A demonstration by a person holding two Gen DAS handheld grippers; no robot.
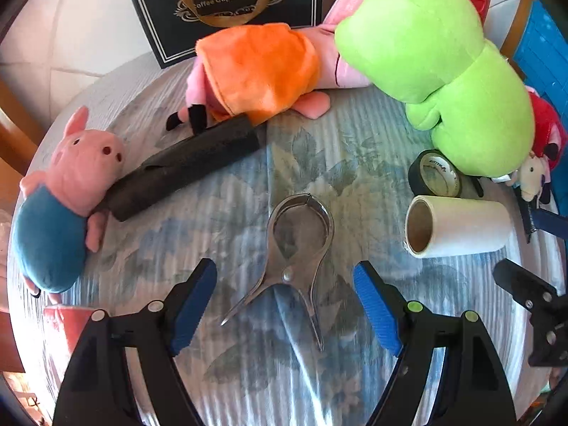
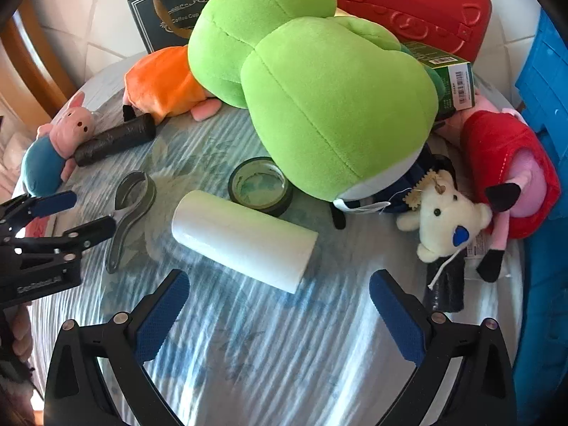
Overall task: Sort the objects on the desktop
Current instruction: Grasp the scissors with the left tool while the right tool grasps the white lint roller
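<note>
Left gripper [image 1: 284, 305]: low centre of the left wrist view, pointing forward over the table, jaws wide, nothing between the pads; its blue fingers [image 1: 193, 305] stand either side of the clamp's handles without touching them
Left gripper, other view: enters from the left edge of the right wrist view [image 2: 76, 214], level over the cloth, one finger tip just beside the clamp
Right gripper [image 2: 278, 314]: low centre of the right wrist view, jaws wide and empty, hovering near the white roll's near end
Right gripper, other view: only a black part shows at the lower right edge of the left wrist view; its fingers cannot be seen there
Clamp [image 1: 296, 252]: metal, flat on the cloth, centre of the left wrist view, ring end away from the camera, handles spread toward it
White roll [image 2: 245, 241]: on its side, centre of the right wrist view, touching the tape
Tape [image 2: 261, 186]: dark ring lying flat, tucked against the green plush
Green plush [image 2: 319, 99]: large, upper centre, resting partly on the orange plush [image 2: 163, 81]
Black roll [image 1: 184, 168]: left of centre, one end touching the blue pig [image 1: 64, 198]
White bear [image 2: 445, 218]: right side, beside the red pig [image 2: 511, 174]
Table [image 2: 269, 355]: round, with a blue floral cloth
Bag [image 1: 227, 3]: dark, upright at the top of the frame
Red case [image 2: 408, 3]: top right
</note>
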